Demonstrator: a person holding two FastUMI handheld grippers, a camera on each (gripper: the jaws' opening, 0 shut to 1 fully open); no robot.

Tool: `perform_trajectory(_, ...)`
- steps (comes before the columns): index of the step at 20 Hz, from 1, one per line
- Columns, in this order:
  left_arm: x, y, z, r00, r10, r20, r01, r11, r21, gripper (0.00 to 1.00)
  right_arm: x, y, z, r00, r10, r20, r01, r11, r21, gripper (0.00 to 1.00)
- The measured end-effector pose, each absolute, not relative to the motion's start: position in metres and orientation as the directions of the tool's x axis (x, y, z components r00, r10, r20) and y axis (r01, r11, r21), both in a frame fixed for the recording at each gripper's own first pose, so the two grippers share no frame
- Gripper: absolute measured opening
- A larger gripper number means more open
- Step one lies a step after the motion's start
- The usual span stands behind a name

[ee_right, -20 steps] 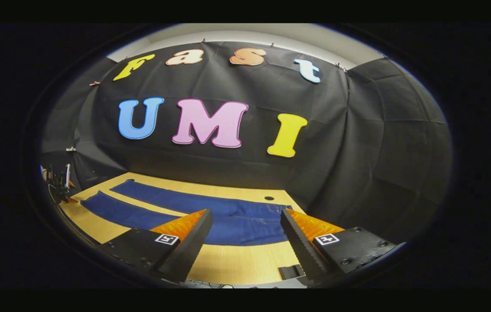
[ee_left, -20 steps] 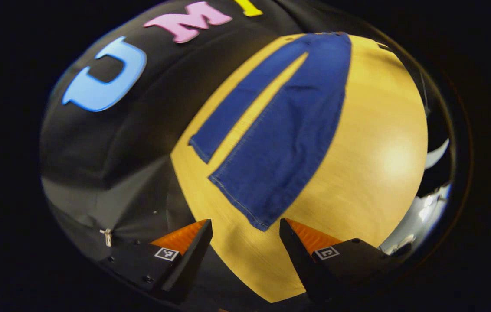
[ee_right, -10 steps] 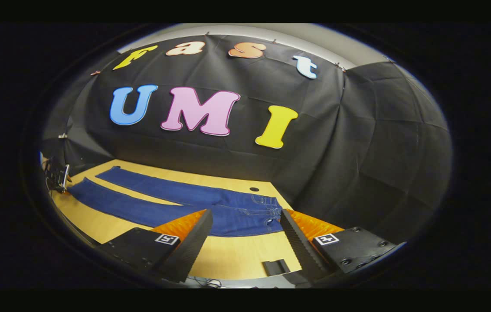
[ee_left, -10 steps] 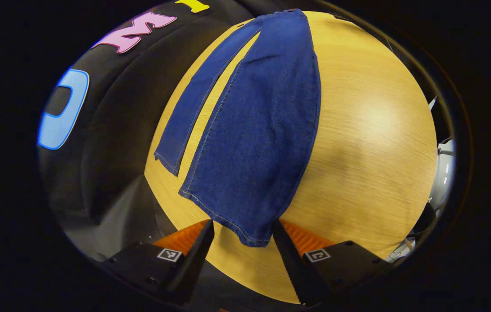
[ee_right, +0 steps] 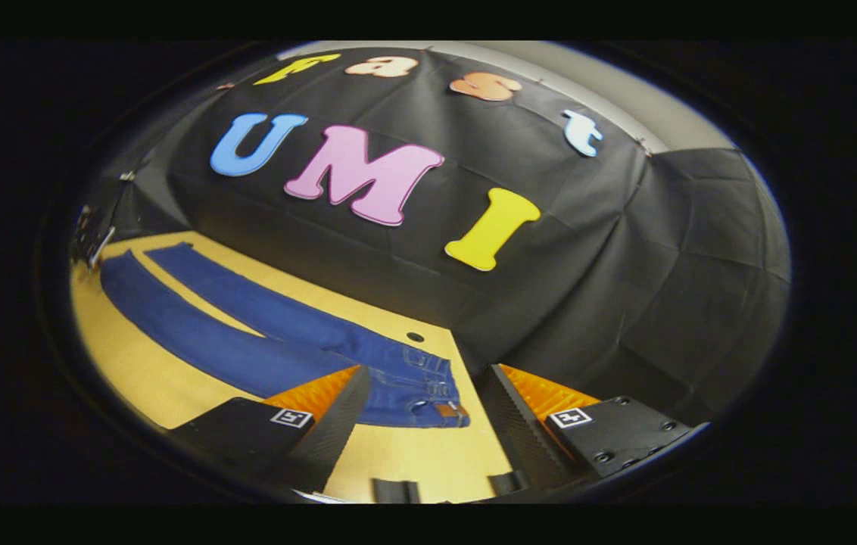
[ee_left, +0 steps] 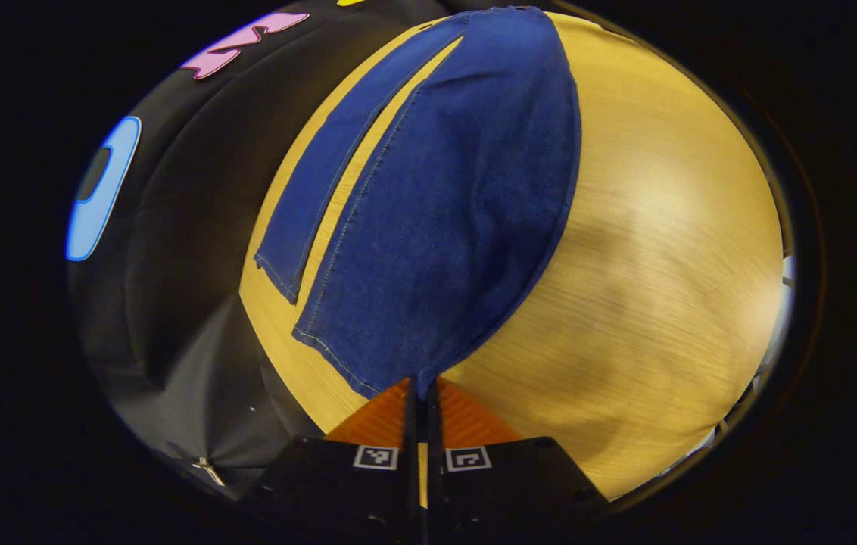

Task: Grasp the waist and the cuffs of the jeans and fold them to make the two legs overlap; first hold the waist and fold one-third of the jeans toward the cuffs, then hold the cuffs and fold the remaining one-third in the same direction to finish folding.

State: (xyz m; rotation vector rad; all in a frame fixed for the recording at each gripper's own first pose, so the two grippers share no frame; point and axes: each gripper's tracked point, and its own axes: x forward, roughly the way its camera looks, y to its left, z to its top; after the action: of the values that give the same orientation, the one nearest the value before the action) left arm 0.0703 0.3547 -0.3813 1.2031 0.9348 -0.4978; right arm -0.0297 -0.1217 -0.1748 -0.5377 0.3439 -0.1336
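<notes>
While left tool [ee_left: 419,393] pinches denim cuff [ee_left: 368,371], right tool [ee_right: 425,393] gapes above waist [ee_right: 428,390].

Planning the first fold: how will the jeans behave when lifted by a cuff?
The jeans lie flat on the table, so they will likely drape limply. With the left gripper pinching one cuff corner, the rest probably drags. Denim looks thick, likely unslippery.

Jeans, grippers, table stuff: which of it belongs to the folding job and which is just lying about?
For the job:
- jeans, laid flat, legs apart
- left gripper, shut on a cuff
- right gripper, open, near the waist
- wooden table that the jeans lie on

Just lying about:
- small dark blocks at the table's near edge
</notes>
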Motion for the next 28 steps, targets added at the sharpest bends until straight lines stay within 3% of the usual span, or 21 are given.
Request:
perform_trajectory(1, 0.069, 0.356, -0.379, 0.547, 0.141, -0.825, 0.762, 0.323, 0.561, 0.13, -0.025, -0.129, -0.183, 0.935, -0.191, -0.299, -0.012, 0.826, -0.563, 0.97)
perform_trajectory(2, 0.07, 0.355, -0.38, 0.545, 0.138, -0.827, 0.765, 0.322, 0.558, 0.06, -0.018, -0.139, -0.19, 0.931, -0.172, -0.321, -0.059, 0.798, -0.6, 0.97)
perform_trajectory(4, 0.07, 0.355, -0.38, 0.54, 0.138, -0.83, 0.768, 0.324, 0.553, 0.06, -0.01, -0.159, -0.21, 0.915, -0.134, -0.381, -0.168, 0.732, -0.661, 0.97)
perform_trajectory(8, 0.071, 0.354, -0.38, 0.549, 0.151, -0.822, 0.764, 0.309, 0.567, 0.06, -0.005, -0.199, -0.253, 0.851, -0.075, -0.521, -0.414, 0.514, -0.751, 0.97)
perform_trajectory(11, 0.072, 0.354, -0.38, 0.56, 0.157, -0.813, 0.751, 0.318, 0.579, 0.05, 0.002, -0.22, -0.283, 0.796, -0.054, -0.602, -0.547, 0.362, -0.755, 0.97)
perform_trajectory(17, 0.074, 0.355, -0.381, 0.562, 0.179, -0.807, 0.736, 0.336, 0.587, 0.06, 0.01, -0.271, -0.367, 0.645, -0.069, -0.761, -0.743, 0.179, -0.645, 0.95)
perform_trajectory(22, 0.073, 0.35, -0.381, 0.571, 0.209, -0.794, 0.701, 0.379, 0.604, 0.06, 0.026, -0.29, -0.411, 0.583, -0.078, -0.809, -0.799, 0.125, -0.588, 0.97)
perform_trajectory(24, 0.074, 0.35, -0.381, 0.575, 0.224, -0.787, 0.688, 0.388, 0.613, 0.06, 0.04, -0.282, -0.414, 0.612, -0.052, -0.789, -0.784, 0.096, -0.614, 0.95)
perform_trajectory(27, 0.073, 0.348, -0.38, 0.587, 0.244, -0.772, 0.651, 0.424, 0.629, 0.06, 0.053, -0.279, -0.422, 0.618, -0.046, -0.785, -0.775, 0.129, -0.618, 0.92)
perform_trajectory(28, 0.073, 0.347, -0.379, 0.592, 0.251, -0.766, 0.636, 0.437, 0.636, 0.06, 0.054, -0.278, -0.428, 0.604, -0.048, -0.796, -0.784, 0.148, -0.603, 0.86)
